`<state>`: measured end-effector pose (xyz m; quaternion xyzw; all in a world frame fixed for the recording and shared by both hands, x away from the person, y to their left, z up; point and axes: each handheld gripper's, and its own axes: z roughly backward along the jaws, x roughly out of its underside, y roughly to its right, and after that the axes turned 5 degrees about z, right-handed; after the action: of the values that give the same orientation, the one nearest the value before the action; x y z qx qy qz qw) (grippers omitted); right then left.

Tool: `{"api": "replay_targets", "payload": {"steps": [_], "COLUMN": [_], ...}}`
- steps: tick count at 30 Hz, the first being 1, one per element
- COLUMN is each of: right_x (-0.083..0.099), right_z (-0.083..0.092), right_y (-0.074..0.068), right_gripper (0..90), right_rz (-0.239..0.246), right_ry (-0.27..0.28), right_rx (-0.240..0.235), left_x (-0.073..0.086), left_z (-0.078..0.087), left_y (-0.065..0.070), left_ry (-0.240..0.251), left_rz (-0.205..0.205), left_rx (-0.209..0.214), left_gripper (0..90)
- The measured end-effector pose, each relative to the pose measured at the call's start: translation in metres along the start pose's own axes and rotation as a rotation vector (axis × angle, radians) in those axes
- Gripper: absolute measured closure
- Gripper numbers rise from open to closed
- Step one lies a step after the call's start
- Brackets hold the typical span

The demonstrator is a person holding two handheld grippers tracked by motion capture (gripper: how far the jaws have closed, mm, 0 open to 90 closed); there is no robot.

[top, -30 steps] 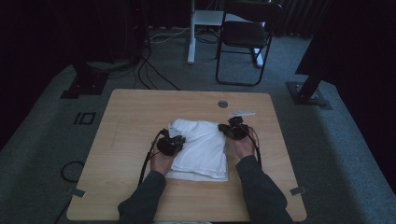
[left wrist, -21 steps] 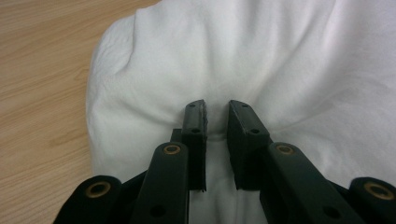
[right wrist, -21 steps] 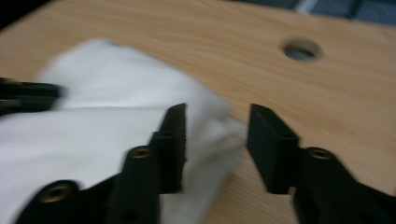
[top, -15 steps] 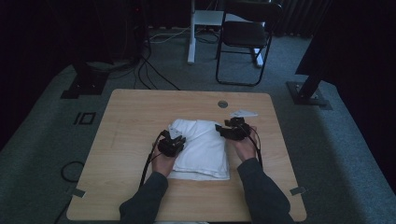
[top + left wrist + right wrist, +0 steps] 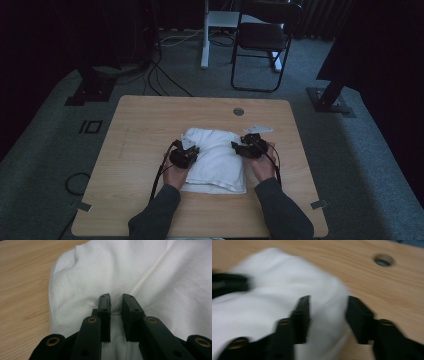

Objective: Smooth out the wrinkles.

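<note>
A white folded cloth is laid on the middle of the wooden table, slightly nearer the person's edge, its long side running away from that edge. In the left gripper view the cloth is seen puffed and creased, with one stitched seam running across it at a slant toward the jaws, and bare tabletop is shown beside its rounded corner.

The left gripper is set at the cloth's left edge, about halfway along it. Its jaws are drawn close together, and a small pinch of the fabric is gathered in the narrow gap between the pads, so the left claw is clenched on the cloth.

The right gripper is held at the cloth's right edge, near its far corner. In the right gripper view, which is blurred, its jaws are spread well apart; they have just been opening, and the cloth's edge is seen lying under and between them without being pressed by either pad. The right claw is therefore released.

Both forearms, in dark sleeves, are brought in from the near edge of the table. A round cable hole is cut in the tabletop beyond the cloth, and it is also seen in the right gripper view. A dark folding chair is placed on the grey carpet behind the table.
</note>
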<state>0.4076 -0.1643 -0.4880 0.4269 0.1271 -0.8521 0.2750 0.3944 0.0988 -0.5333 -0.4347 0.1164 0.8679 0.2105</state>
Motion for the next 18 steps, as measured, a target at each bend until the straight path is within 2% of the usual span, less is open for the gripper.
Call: {"api": "replay_targets", "payload": {"steps": [1, 3, 4, 5, 6, 7, 9, 11, 13, 14, 16, 18], "right_x": [0.002, 0.009, 0.012, 0.018, 0.022, 0.029, 0.038, 0.042, 0.046, 0.047, 0.053, 0.055], "right_z": [0.007, 0.011, 0.009, 0.004, -0.001, -0.008, -0.015, -0.013, -0.010, -0.010, -0.014, -0.017], "right_y": [-0.010, -0.023, -0.028, -0.035, -0.039, -0.043, -0.046, -0.043, -0.039, -0.038, -0.037, -0.037], "right_gripper": [45.4, 40.1, 39.8, 40.5, 45.7, 58.6, 73.0, 79.5, 79.2, 76.7, 70.8, 68.6], "right_rz": [0.035, 0.059, 0.069, 0.090, 0.105, 0.139, 0.180, 0.191, 0.175, 0.171, 0.168, 0.165], "right_ry": [0.013, 0.012, -0.007, -0.051, -0.077, -0.125, -0.183, -0.195, -0.188, -0.188, -0.206, -0.209], "right_rx": [-0.016, -0.080, -0.101, -0.120, -0.123, -0.124, -0.111, -0.097, -0.101, -0.102, -0.086, -0.086], "left_x": [0.000, 0.000, 0.000, 0.000, 0.001, 0.001, 0.001, 0.001, 0.000, -0.001, -0.004, -0.005], "left_z": [0.000, 0.000, 0.000, 0.000, 0.000, 0.000, 0.001, 0.001, 0.002, 0.004, 0.014, 0.029], "left_y": [0.001, 0.003, 0.004, 0.004, 0.004, 0.004, 0.003, 0.001, -0.002, -0.004, -0.006, -0.002], "left_ry": [0.000, -0.001, 0.001, 0.002, 0.006, 0.006, 0.008, 0.009, 0.009, 0.013, 0.034, 0.062], "left_rz": [-0.001, -0.013, -0.019, -0.020, -0.017, -0.017, -0.013, 0.005, 0.032, 0.060, 0.091, 0.075], "left_rx": [-0.007, -0.022, -0.030, -0.032, -0.032, -0.031, -0.024, -0.008, 0.019, 0.044, 0.087, 0.079], "left_gripper": [78.2, 78.2, 78.2, 78.2, 78.2, 78.2, 78.2, 77.8, 76.9, 75.7, 67.9, 62.9]}}
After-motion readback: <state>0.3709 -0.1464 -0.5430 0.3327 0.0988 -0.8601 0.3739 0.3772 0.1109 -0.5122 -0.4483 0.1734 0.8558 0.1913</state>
